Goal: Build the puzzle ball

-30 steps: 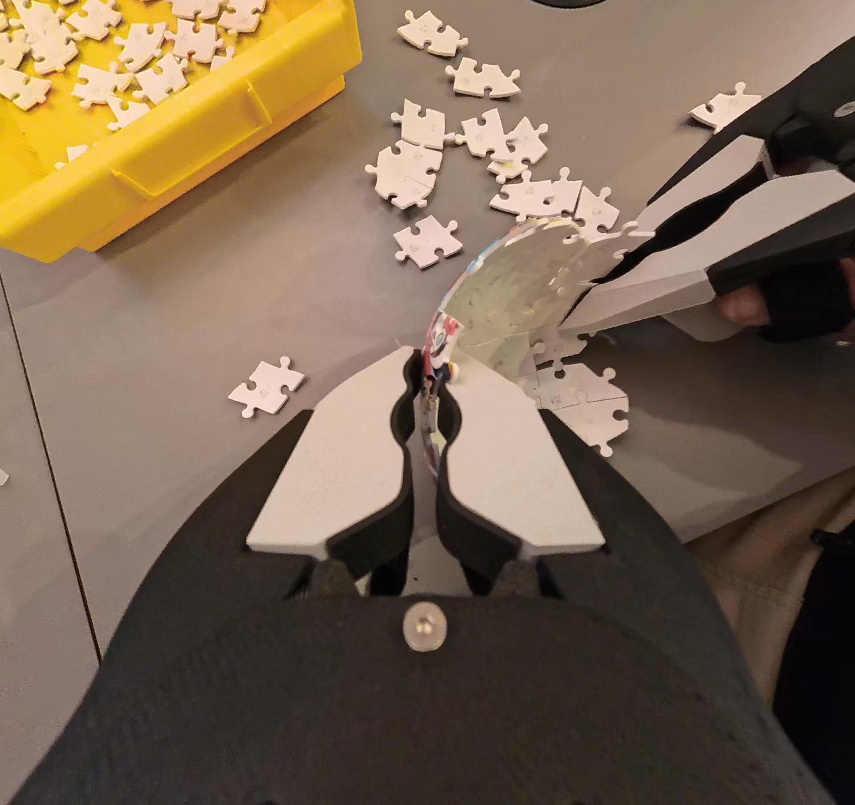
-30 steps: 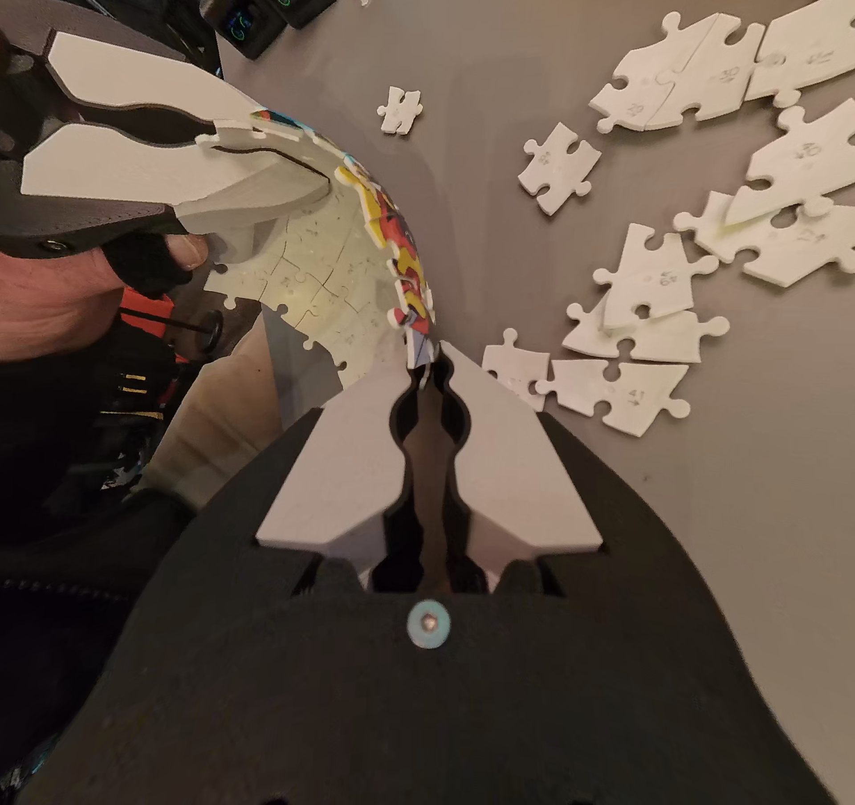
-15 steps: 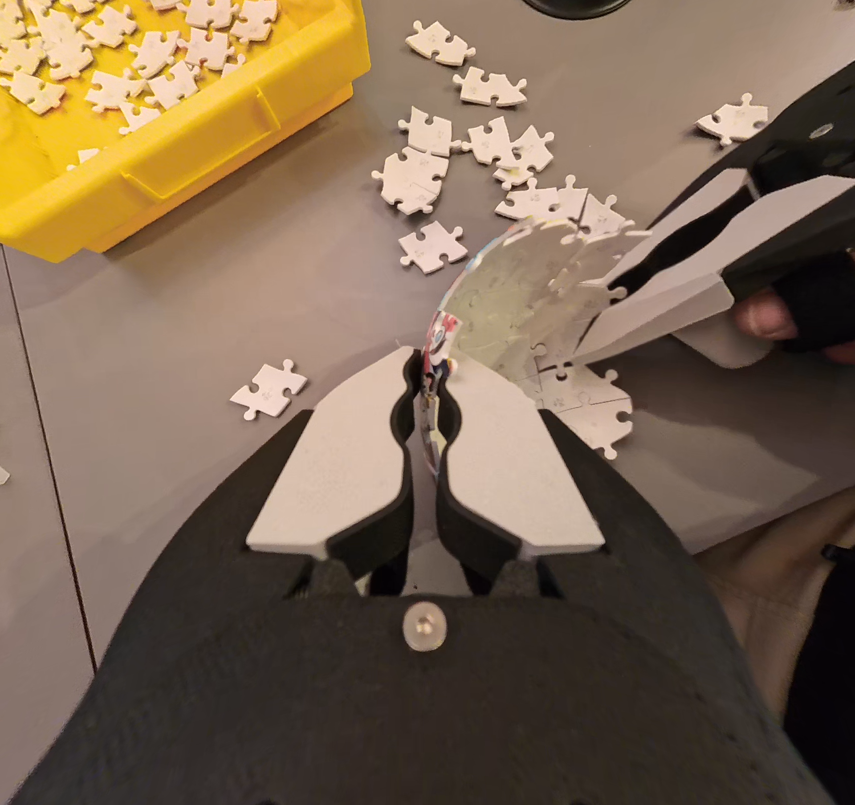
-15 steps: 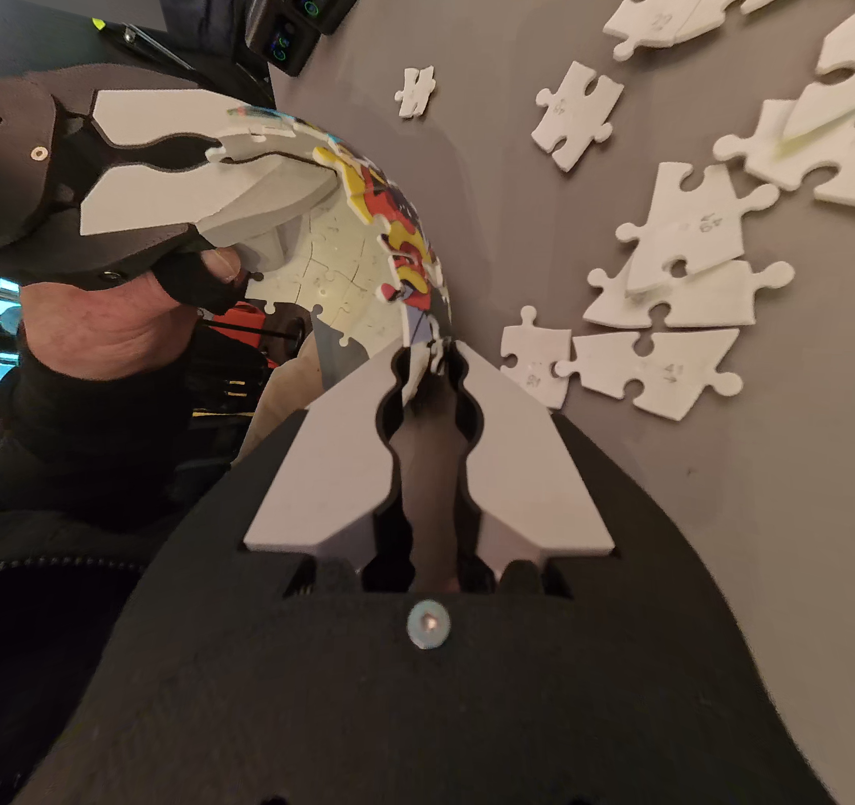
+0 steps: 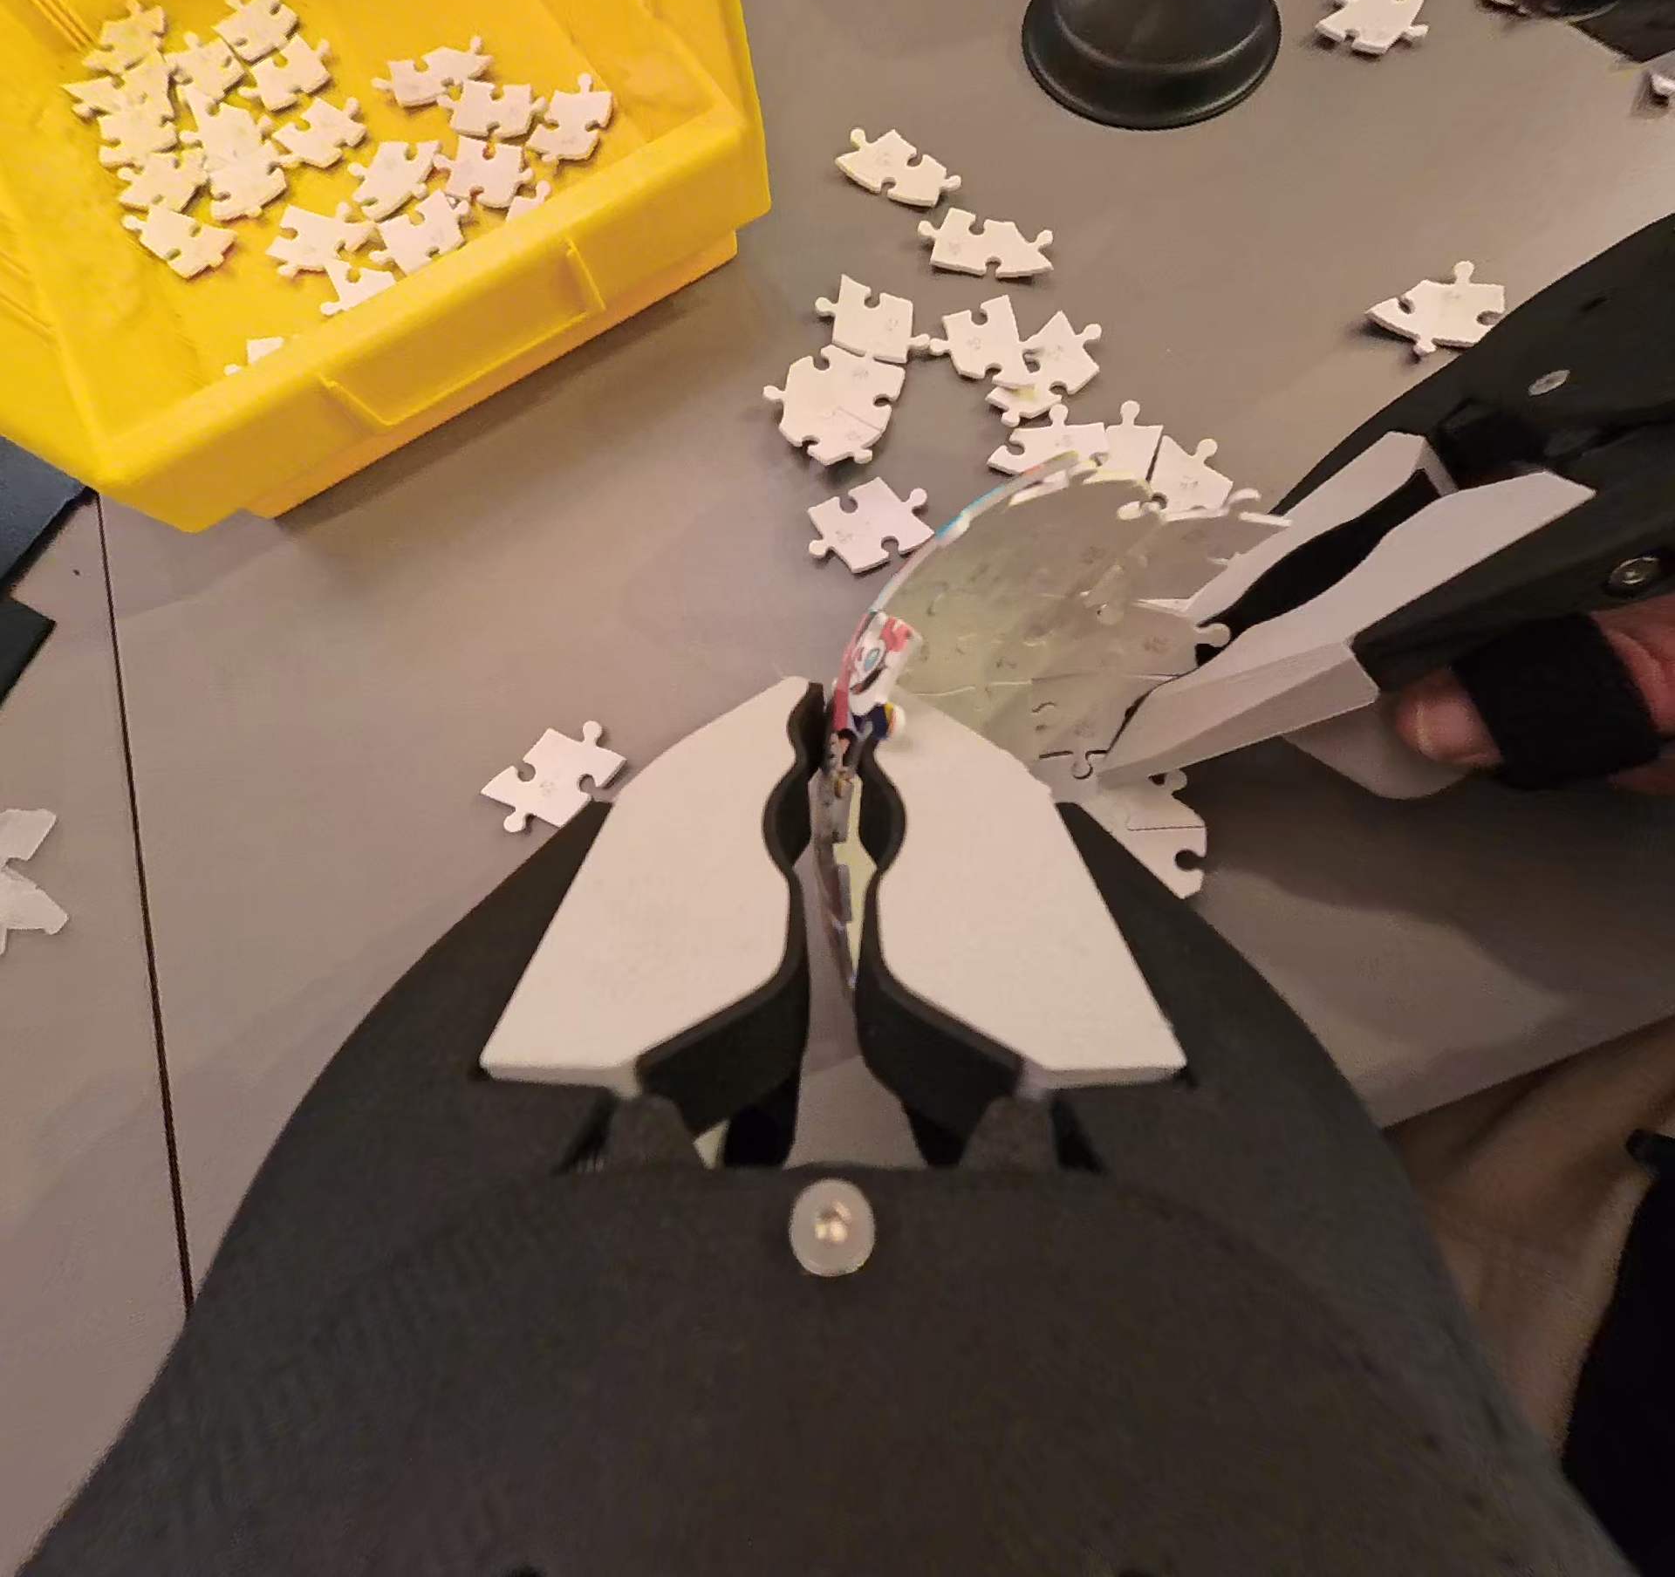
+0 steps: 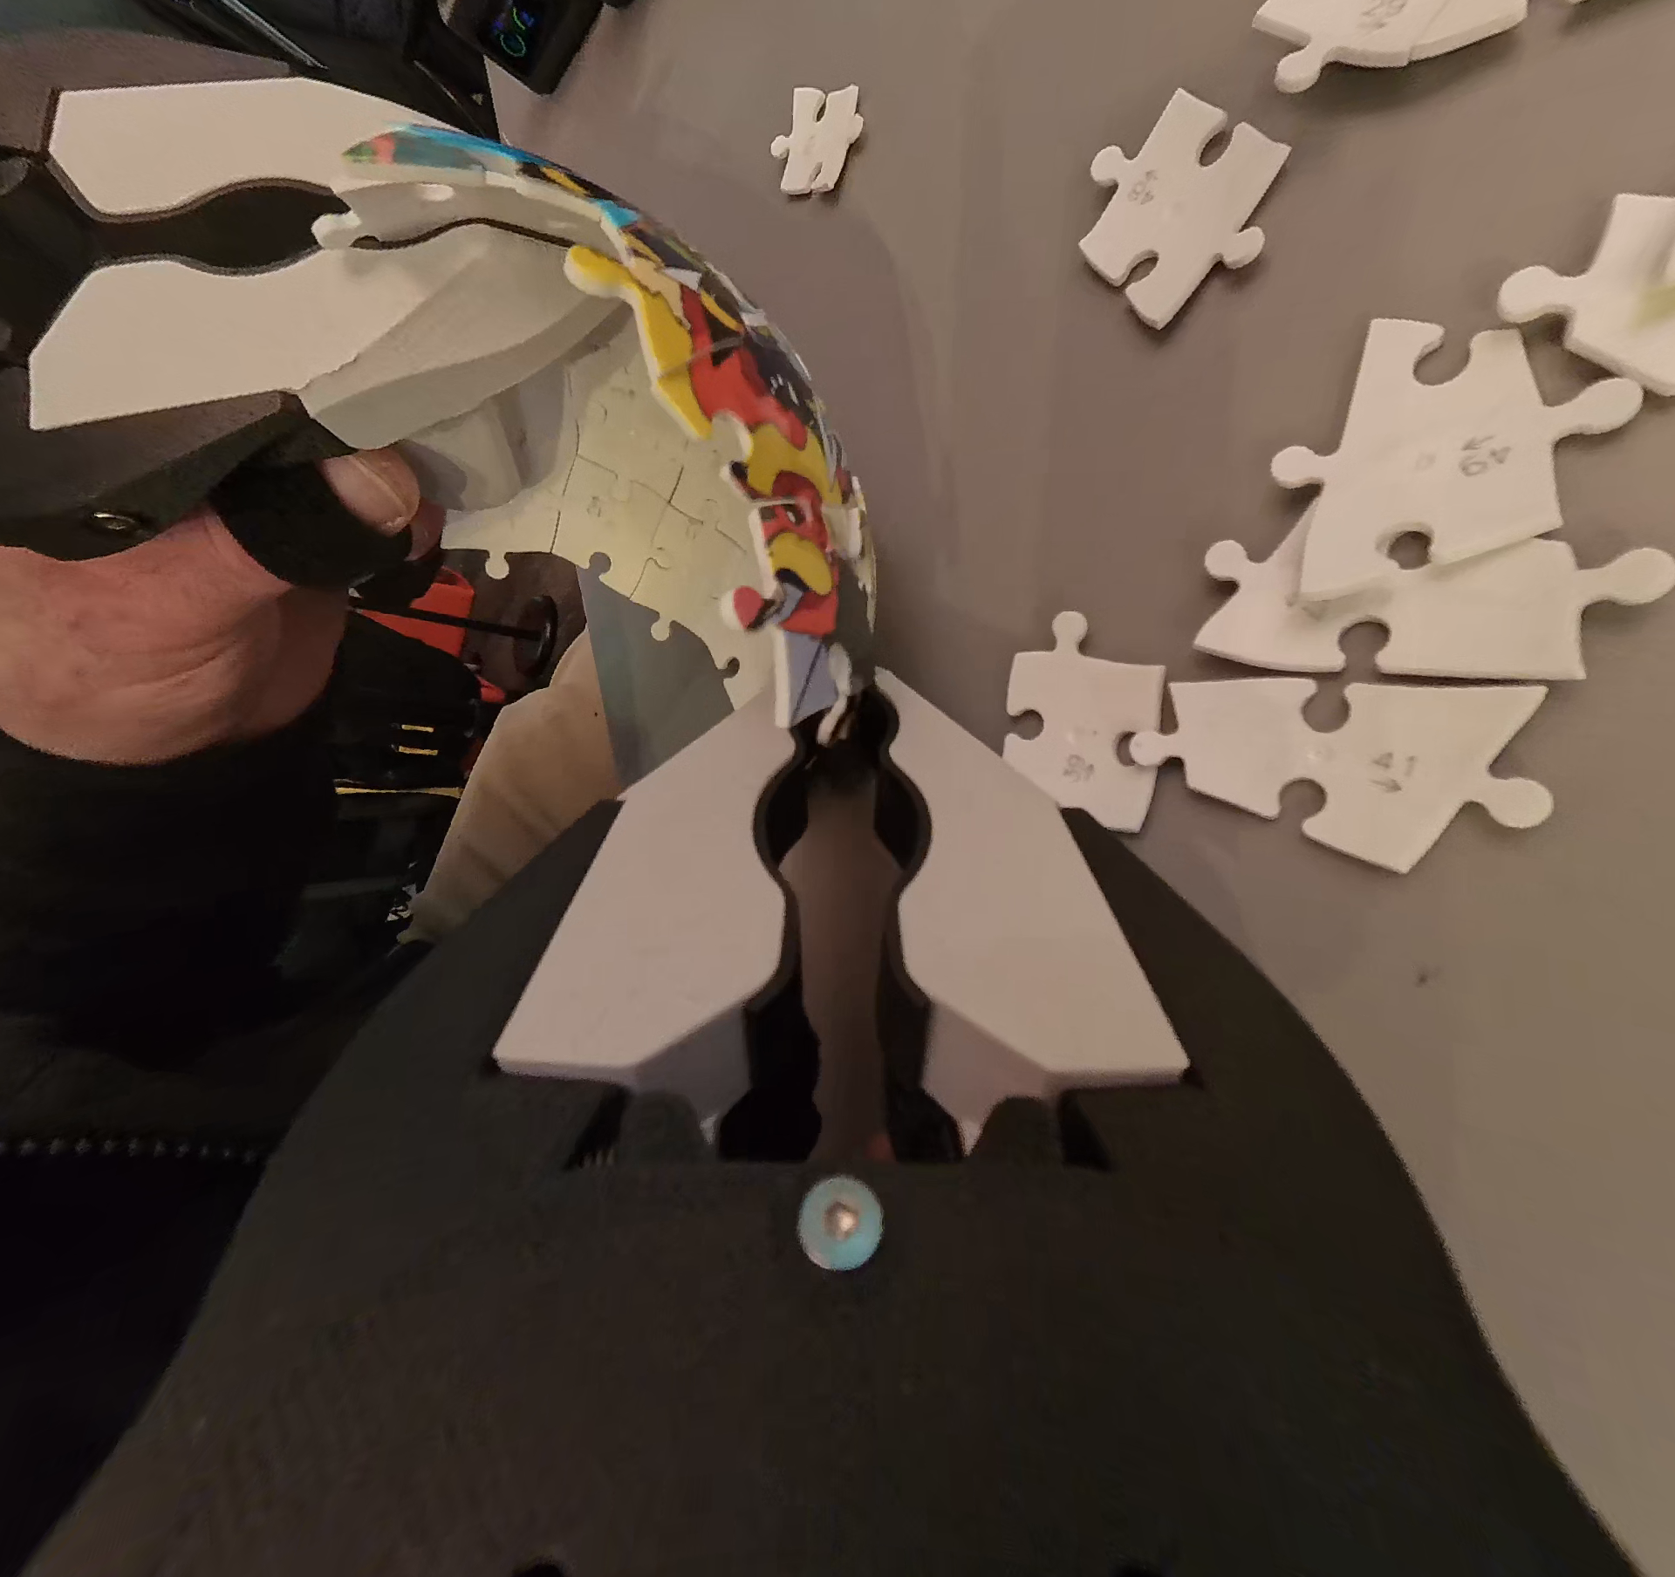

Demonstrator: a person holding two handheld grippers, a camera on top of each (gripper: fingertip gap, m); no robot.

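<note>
A curved shell of joined puzzle pieces (image 5: pixel 1024 618), the partly built ball, is held up above the grey table. Its inside is white and its outside is printed in colour (image 6: pixel 725 355). My left gripper (image 5: pixel 838 709) is shut on the shell's near edge. My right gripper (image 6: pixel 838 700) is shut on the opposite edge. The right gripper also shows in the left wrist view (image 5: pixel 1169 682) at the right. The left gripper shows in the right wrist view (image 6: pixel 508 238) at the upper left.
Loose white pieces (image 5: pixel 852 392) lie on the table behind and under the shell, and to the right in the right wrist view (image 6: pixel 1360 772). A yellow bin (image 5: pixel 453 373) with several pieces stands far left. A black round knob (image 5: pixel 1151 20) sits at the back. The table edge runs near right. Some 9 cm of space lies between my two pairs of fingers. My right tips are roughly 25 cm from the black round knob (image 5: pixel 1151 20).
Both grippers keep their hold on the shell. The right gripper has swung a little around the shell's rim, and the shell has turned slightly between them.
</note>
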